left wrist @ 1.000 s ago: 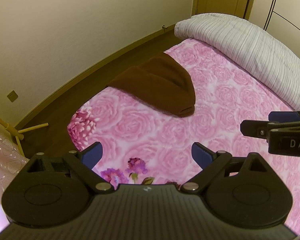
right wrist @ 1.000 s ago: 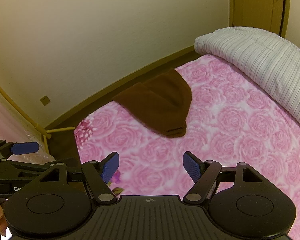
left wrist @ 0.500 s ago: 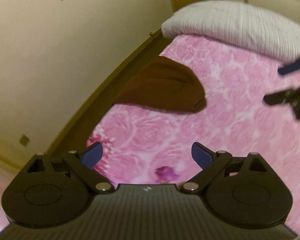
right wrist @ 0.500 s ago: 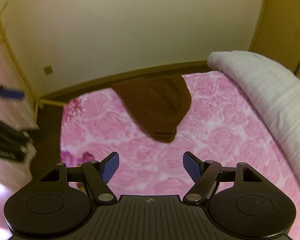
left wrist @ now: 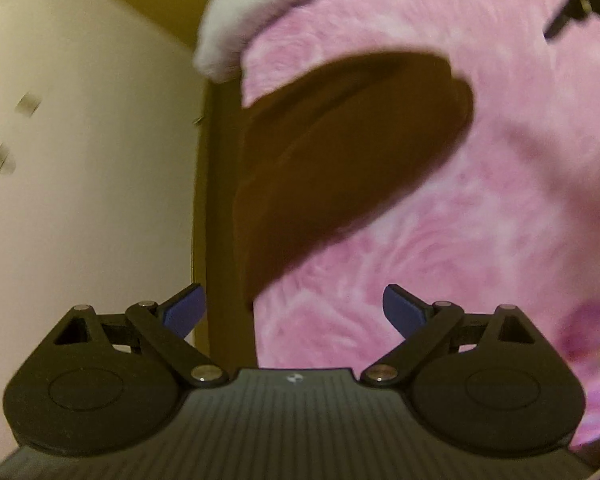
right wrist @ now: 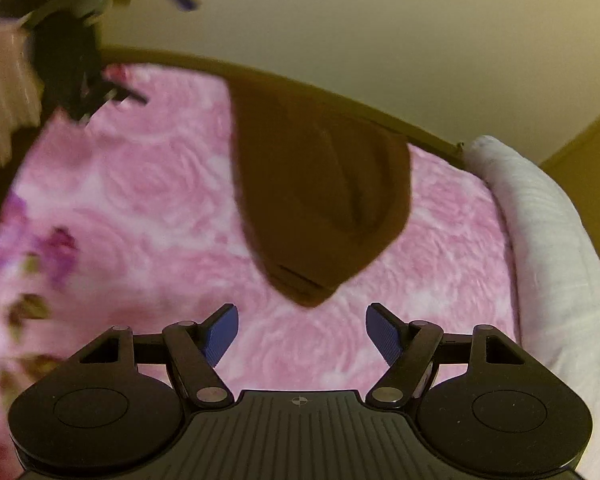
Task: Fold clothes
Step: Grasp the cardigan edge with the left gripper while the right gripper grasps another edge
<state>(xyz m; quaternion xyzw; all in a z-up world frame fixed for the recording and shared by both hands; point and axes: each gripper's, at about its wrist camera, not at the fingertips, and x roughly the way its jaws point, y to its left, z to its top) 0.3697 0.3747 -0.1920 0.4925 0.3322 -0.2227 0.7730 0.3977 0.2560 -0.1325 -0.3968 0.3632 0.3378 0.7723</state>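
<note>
Both claws — left claw (left wrist: 294, 308), right claw (right wrist: 302, 334) — gape empty above the brown garment (right wrist: 320, 200).

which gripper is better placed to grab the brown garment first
Probably right. The right gripper is open, with the near tip of the brown garment just ahead between its fingers. The left gripper, also open, faces the garment's side edge.

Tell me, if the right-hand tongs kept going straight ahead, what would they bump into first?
Probably the brown folded garment: its near corner lies just ahead of the open right tongs, on the pink rose blanket. Depth is unclear, so they might touch the blanket just short of it.
</note>
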